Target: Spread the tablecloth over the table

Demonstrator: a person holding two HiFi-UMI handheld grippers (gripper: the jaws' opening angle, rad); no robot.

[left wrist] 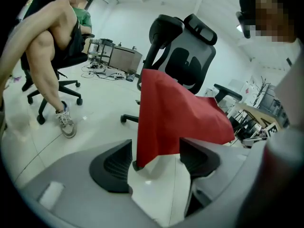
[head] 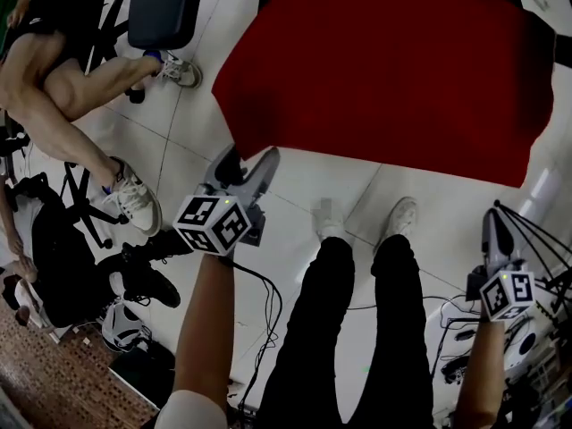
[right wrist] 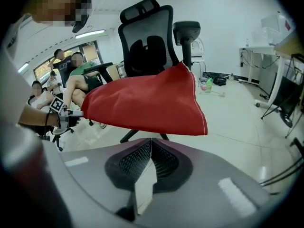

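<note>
Since the red tablecloth drapes in soft folds and its corners hang limp, it is probably light, floppy fabric with no stiffness of its own: pull one edge and the rest should slide and wrinkle rather than hold shape. It lies spread across the tabletop, which is hidden beneath it. The near edge hangs over toward the person, and a black office chair stands behind the far side.

In the right gripper view a stitched hem runs down the corner on that side. Hems and corners look like the best places to take hold, since a pinch there catches doubled fabric and a tug carries along the whole edge.

The left hand-held gripper has its jaws spread wide. The cloth's hanging near-left corner shows in the gap between them with no pad pressing on it; whether it is truly inside the gap or a little beyond, I cannot tell. The right hand-held gripper has its jaws pressed together on nothing, clear of the cloth. Fabric this thin may slip from the ribbed pads unless it is gripped in from the very tip.
</note>
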